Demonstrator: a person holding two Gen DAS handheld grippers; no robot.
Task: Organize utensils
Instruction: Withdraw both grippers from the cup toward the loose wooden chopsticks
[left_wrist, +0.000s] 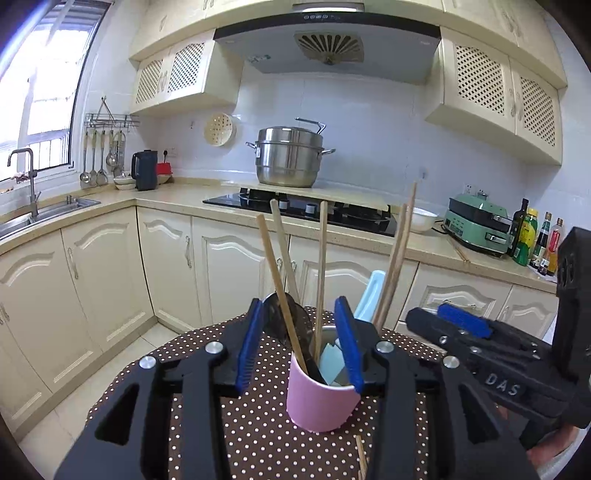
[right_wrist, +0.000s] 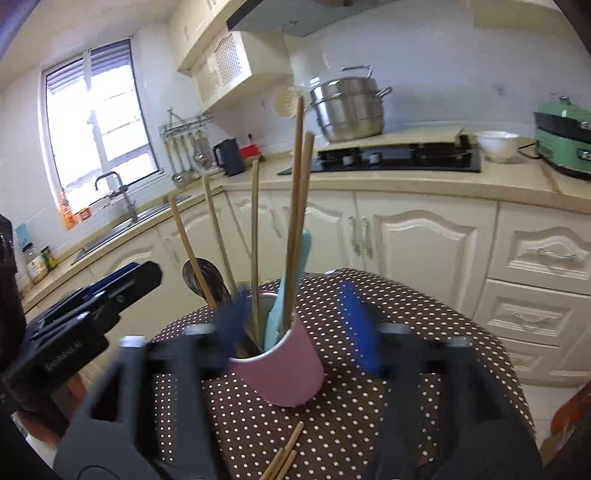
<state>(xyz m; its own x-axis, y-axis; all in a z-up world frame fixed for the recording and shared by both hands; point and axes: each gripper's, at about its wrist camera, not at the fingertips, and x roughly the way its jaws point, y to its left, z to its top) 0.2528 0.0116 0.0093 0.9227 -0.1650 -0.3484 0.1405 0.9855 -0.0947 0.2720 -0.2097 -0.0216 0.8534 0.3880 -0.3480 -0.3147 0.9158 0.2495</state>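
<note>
A pink cup (left_wrist: 320, 402) stands on the dotted brown tablecloth (left_wrist: 258, 443) and holds several wooden chopsticks (left_wrist: 275, 280), a black ladle (left_wrist: 284, 317) and a light blue spatula (left_wrist: 369, 295). My left gripper (left_wrist: 300, 343) is open, its blue pads on either side of the cup's rim. The right gripper shows at the right of that view (left_wrist: 461, 325). In the right wrist view the cup (right_wrist: 280, 369) sits between the blurred pads of my open, empty right gripper (right_wrist: 299, 325). Loose chopsticks (right_wrist: 284, 458) lie on the cloth (right_wrist: 406, 406) in front of it.
Cream kitchen cabinets (left_wrist: 221, 266) run behind the table. The counter carries a steel steamer pot (left_wrist: 288, 155), a black hob (left_wrist: 303, 210), a white bowl (left_wrist: 423, 218), a green appliance (left_wrist: 476, 225) and bottles (left_wrist: 532, 236). A sink (left_wrist: 33, 218) is at the left.
</note>
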